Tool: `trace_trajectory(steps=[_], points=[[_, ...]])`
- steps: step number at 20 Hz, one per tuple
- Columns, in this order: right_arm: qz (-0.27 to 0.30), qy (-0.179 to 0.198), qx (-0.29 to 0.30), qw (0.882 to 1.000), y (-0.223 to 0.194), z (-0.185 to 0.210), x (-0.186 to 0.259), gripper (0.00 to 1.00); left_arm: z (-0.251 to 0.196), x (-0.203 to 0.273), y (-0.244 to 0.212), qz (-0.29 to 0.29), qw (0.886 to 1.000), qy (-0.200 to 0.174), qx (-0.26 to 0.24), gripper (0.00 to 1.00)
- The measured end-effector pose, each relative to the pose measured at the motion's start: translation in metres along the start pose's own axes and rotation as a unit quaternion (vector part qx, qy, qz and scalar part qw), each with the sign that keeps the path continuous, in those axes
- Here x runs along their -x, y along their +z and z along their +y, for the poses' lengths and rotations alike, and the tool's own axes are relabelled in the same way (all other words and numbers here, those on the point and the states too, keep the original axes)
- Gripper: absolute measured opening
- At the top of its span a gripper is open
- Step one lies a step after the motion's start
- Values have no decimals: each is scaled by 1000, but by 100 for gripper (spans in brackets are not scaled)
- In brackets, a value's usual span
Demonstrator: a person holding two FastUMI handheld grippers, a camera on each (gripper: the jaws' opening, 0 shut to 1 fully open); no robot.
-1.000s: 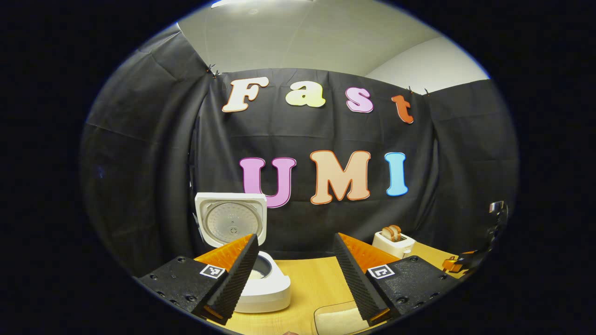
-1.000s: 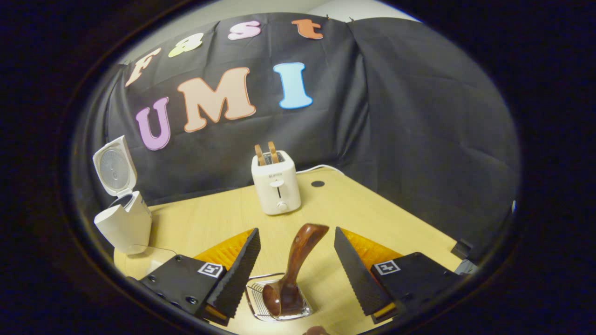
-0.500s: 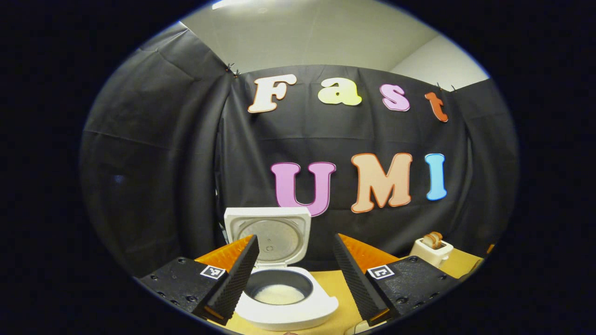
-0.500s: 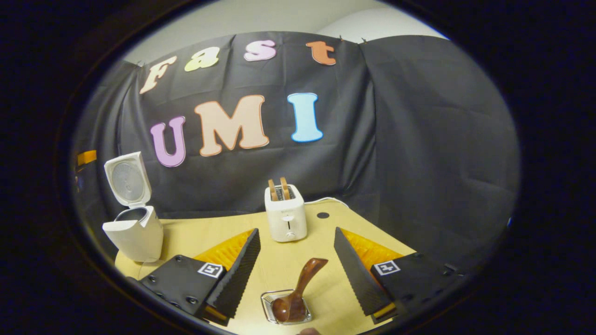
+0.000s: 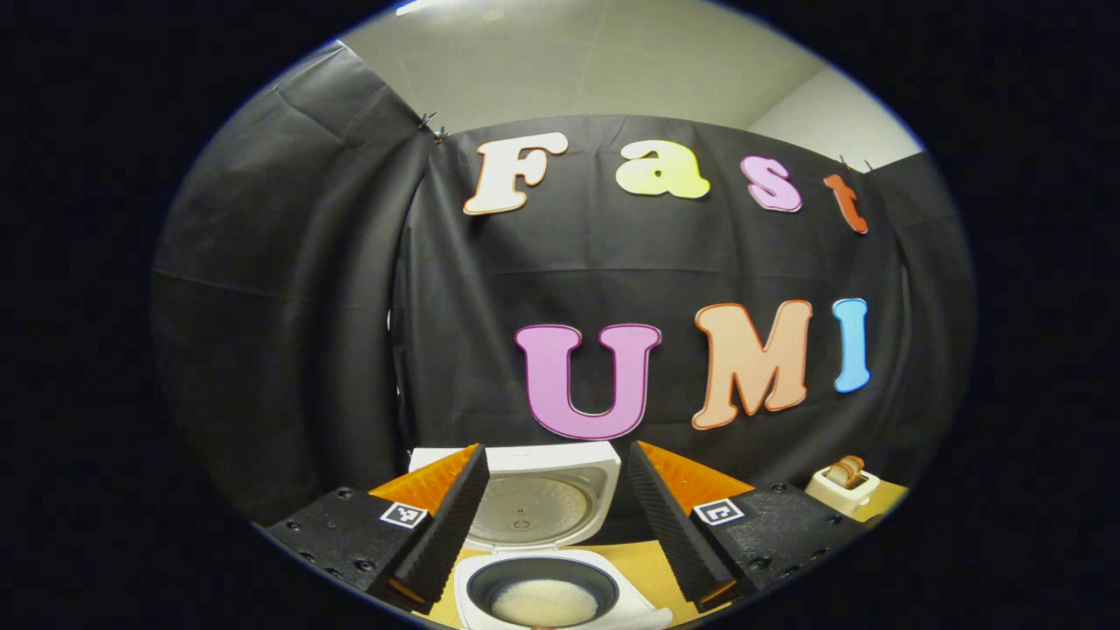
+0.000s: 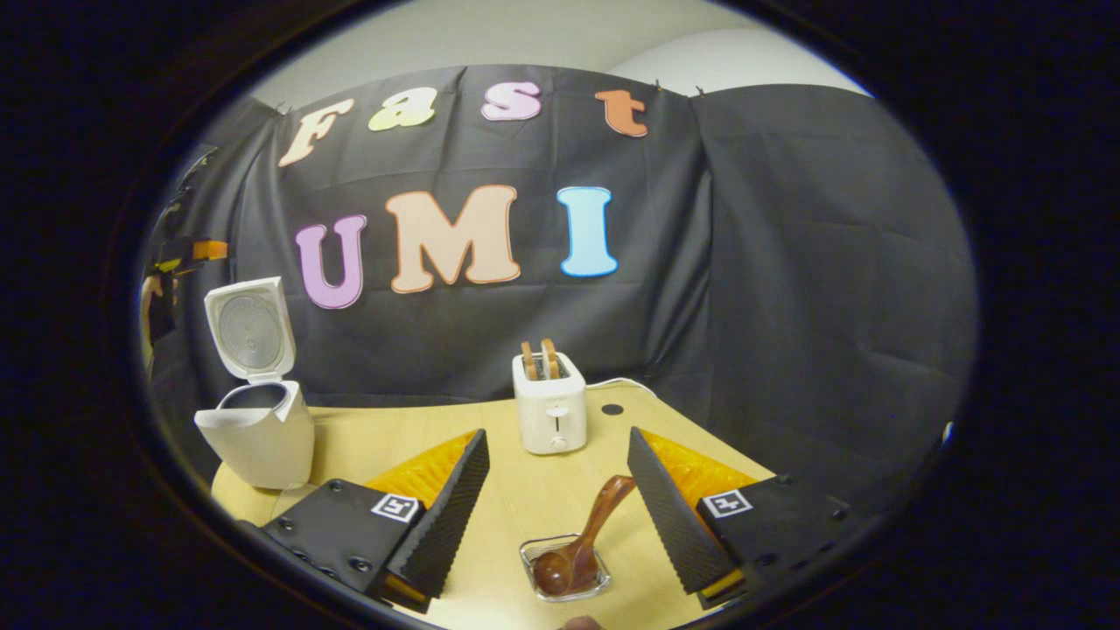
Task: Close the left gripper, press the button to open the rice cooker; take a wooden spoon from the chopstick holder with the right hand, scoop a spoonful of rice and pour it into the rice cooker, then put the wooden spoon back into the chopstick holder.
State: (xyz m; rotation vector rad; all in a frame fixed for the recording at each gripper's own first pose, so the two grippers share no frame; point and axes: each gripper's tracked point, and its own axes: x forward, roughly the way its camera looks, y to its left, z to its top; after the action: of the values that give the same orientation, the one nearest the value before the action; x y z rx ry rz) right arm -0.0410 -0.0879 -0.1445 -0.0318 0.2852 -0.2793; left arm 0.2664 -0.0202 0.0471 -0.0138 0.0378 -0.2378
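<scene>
Since a second ago the right hand-held gripper (image 6: 556, 490) has drawn back from the wooden spoon (image 6: 577, 549), which now looks smaller and sits low between its two fingers, and the left hand-held gripper (image 5: 555, 516) has swung round until the rice cooker (image 5: 549, 588) lies straight ahead of it instead of off to its left.

In the right gripper view the spoon stands bowl-down in the chopstick holder (image 6: 564, 569), a small clear holder on the tabletop (image 6: 411, 437). Its handle leans up and to the right, toward the right finger, but touches neither finger. That gripper's fingers are spread wide with nothing held. Beyond them a white toaster (image 6: 549, 413) with two slices in its slots stands near the back edge. The rice cooker (image 6: 258, 433) is far to the left with its lid (image 6: 249, 328) upright, and past it the other gripper (image 6: 179, 258) shows at the edge.

In the left gripper view the fingers are likewise spread apart and empty. Between them the raised lid (image 5: 538, 503) faces the camera, and below it the dark pot holds white rice (image 5: 542, 602). The toaster (image 5: 842, 483) sits off to the right.
</scene>
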Motion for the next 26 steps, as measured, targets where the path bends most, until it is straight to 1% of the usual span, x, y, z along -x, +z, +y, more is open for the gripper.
trace_trajectory(steps=[2,4,5,6,7,9,11,14,15,16,17,18,20,22,23,26], points=[[3,3,12,1000,-3,10,6,100,10,-23,2,0,1000,8,4,94],[5,4,18,1000,-6,17,13,100,23,-46,1,3,1000,22,-7,92],[6,3,20,1000,-8,19,16,100,28,-57,0,8,1000,26,-9,94],[9,1,21,1000,-10,18,19,100,31,-67,-3,14,999,28,-7,92],[13,0,21,1000,-14,19,22,100,34,-77,-5,19,999,32,1,93],[19,-4,20,1000,-19,18,29,100,40,-99,-11,30,999,41,8,92],[18,-9,22,1000,-18,16,36,100,47,-117,-16,38,998,51,-6,92],[19,-13,24,999,-20,13,45,100,48,-135,-33,60,996,55,-23,93],[19,-14,26,999,-20,12,48,99,52,-137,-43,68,996,59,-24,92],[20,-15,27,999,-21,10,49,100,53,-140,-50,74,995,62,-26,94],[23,-15,28,999,-23,8,49,100,54,-143,-55,79,994,66,-25,92],[26,-15,28,999,-26,7,50,100,51,-144,-63,89,994,65,-21,94],[27,-15,21,999,-24,4,50,99,48,-142,-79,113,991,68,-15,93],[25,-10,19,999,-23,4,48,100,48,-139,-76,109,991,72,-5,96],[22,-8,19,1000,-22,4,48,99,48,-137,-79,115,991,75,-2,95],[18,5,15,1000,-19,5,42,99,44,-123,-80,113,990,79,-10,95]])
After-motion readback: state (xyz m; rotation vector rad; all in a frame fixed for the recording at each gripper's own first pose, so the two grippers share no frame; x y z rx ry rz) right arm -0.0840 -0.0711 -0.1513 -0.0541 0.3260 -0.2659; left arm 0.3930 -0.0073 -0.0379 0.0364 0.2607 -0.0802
